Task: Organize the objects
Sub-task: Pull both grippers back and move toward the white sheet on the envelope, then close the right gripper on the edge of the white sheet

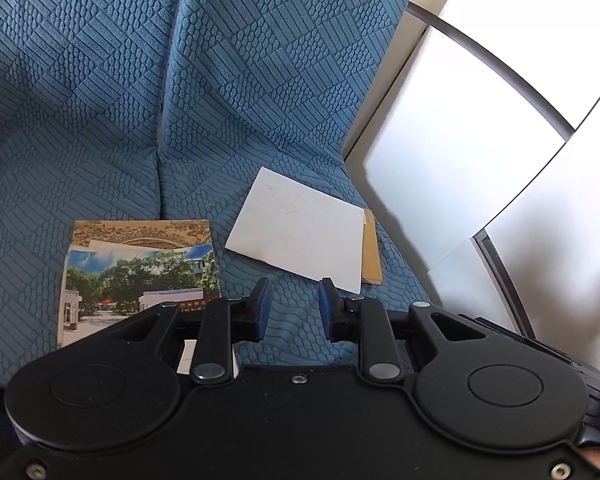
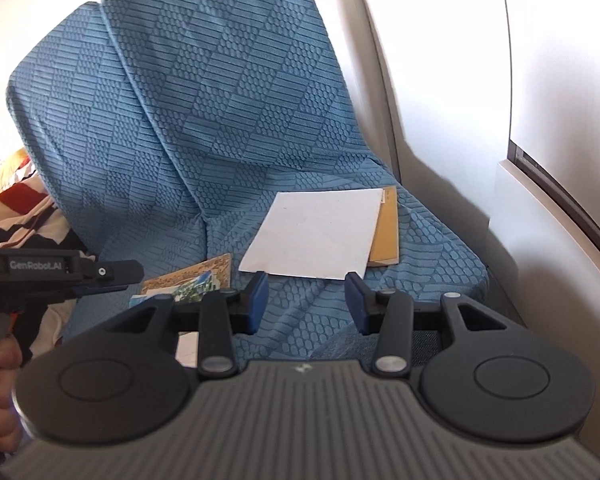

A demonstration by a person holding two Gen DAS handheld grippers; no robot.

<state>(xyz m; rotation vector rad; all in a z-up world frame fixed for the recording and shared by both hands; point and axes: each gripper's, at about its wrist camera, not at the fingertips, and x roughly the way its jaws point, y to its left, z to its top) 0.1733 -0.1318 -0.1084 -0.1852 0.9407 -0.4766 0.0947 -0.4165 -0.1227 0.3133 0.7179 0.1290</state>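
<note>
Two open, empty claws (image 1: 292, 308) (image 2: 307, 304) just short of the white card (image 2: 312, 236).

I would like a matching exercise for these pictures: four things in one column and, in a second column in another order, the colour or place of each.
Things:
1. sofa cover
2. top sheet
3. envelope under that sheet
4. photo card

Descriptions:
A. brown, only its edge showing
B. plain white, lying on the seat
C. blue, with a woven pattern
D. printed with trees and a building, on top of a small stack

Pairs: 1-C, 2-B, 3-A, 4-D
</note>
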